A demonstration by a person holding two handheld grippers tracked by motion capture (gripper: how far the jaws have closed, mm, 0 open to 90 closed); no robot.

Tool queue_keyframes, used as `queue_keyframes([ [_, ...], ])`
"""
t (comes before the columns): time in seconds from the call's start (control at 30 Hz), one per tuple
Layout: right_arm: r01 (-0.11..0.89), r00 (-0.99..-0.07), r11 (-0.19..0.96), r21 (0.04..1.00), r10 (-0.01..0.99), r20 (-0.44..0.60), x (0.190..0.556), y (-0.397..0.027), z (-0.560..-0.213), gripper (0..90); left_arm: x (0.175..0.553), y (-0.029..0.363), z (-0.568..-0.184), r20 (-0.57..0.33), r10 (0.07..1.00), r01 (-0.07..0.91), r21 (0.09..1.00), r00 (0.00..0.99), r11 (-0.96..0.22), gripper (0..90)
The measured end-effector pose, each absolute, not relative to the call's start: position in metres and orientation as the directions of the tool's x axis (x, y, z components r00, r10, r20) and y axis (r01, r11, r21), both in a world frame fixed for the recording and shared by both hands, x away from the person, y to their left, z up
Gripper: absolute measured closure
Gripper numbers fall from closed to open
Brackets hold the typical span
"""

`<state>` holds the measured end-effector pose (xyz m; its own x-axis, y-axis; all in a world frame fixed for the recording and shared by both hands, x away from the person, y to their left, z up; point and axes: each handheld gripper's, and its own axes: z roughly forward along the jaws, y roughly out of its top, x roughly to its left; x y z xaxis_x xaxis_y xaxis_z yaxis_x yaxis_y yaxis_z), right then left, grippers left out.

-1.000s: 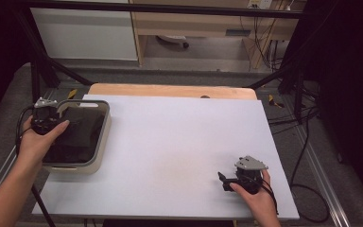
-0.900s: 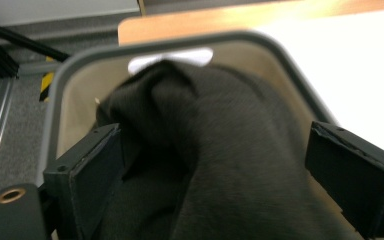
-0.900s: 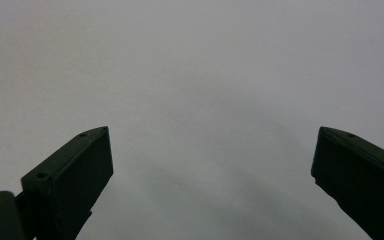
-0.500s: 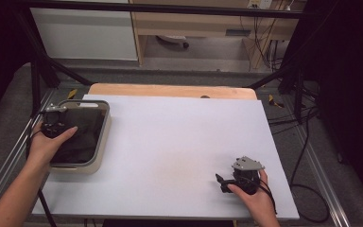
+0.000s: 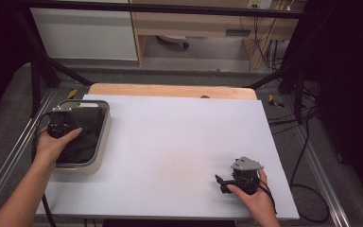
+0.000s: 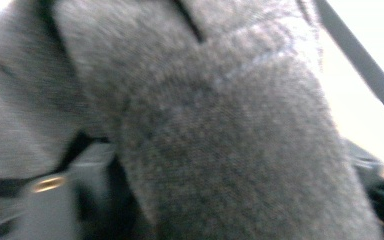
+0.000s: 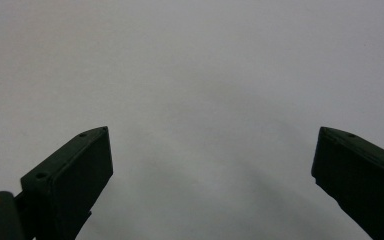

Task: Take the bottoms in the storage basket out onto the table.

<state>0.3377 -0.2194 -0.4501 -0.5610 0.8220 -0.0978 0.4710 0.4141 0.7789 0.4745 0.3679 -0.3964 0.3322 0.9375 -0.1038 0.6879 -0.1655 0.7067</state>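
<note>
My left gripper [image 5: 60, 126] points down into a grey-rimmed bin [image 5: 105, 128] at the table's left, which holds dark cloth [image 5: 89, 127]. In the left gripper view, grey knitted fabric [image 6: 220, 130] lies blurred right against the camera, bunched between the dark jaw parts at the bottom corners. The jaws have just been closing around it, but the pads are hidden. My right gripper [image 5: 220, 184] rests low on the white table near the front right, pointing left. In the right gripper view it [image 7: 210, 132] stands open with bare table between its fingers.
The white table top [image 5: 179, 142] stretches between the two hands. A wooden board edge [image 5: 170, 90] runs along its far side. Black frame struts and cables stand beyond the right edge, and metal rails run along both sides.
The left hand has sunk with its gripper down into the bin. The right hand has stayed where it was.
</note>
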Motion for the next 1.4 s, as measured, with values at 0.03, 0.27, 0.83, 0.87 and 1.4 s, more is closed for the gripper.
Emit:
queue_keyframes([
  [0.03, 0.471, -0.561, 0.414, 0.779, 0.822, -0.099, 0.338, -0.22, -0.45, 3.8, 0.474, 0.367, -0.396, -0.089, 0.937, 0.68, 0.711, 0.338, -0.178, 36.0],
  [0.27, 0.47, -0.555, 0.41, 0.782, 0.826, -0.1, 0.338, -0.221, -0.45, 3.8, 0.469, 0.366, -0.387, -0.118, 0.919, 0.632, 0.758, 0.376, -0.161, 65.9],
  [0.83, 0.456, -0.556, 0.417, 0.786, 0.823, -0.114, 0.337, -0.22, -0.449, 4.2, 0.447, 0.391, -0.352, -0.297, 0.838, 0.49, 0.871, 0.459, 0.04, 67.9],
  [0.87, 0.456, -0.556, 0.417, 0.786, 0.823, -0.114, 0.337, -0.22, -0.449, 4.2, 0.447, 0.391, -0.352, -0.297, 0.838, 0.49, 0.871, 0.459, 0.04, 67.9],
  [1.4, 0.448, -0.558, 0.42, 0.79, 0.821, -0.119, 0.336, -0.22, -0.448, 4.5, 0.431, 0.399, -0.303, -0.305, 0.81, 0.381, 0.918, 0.5, 0.11, 68.0],
])
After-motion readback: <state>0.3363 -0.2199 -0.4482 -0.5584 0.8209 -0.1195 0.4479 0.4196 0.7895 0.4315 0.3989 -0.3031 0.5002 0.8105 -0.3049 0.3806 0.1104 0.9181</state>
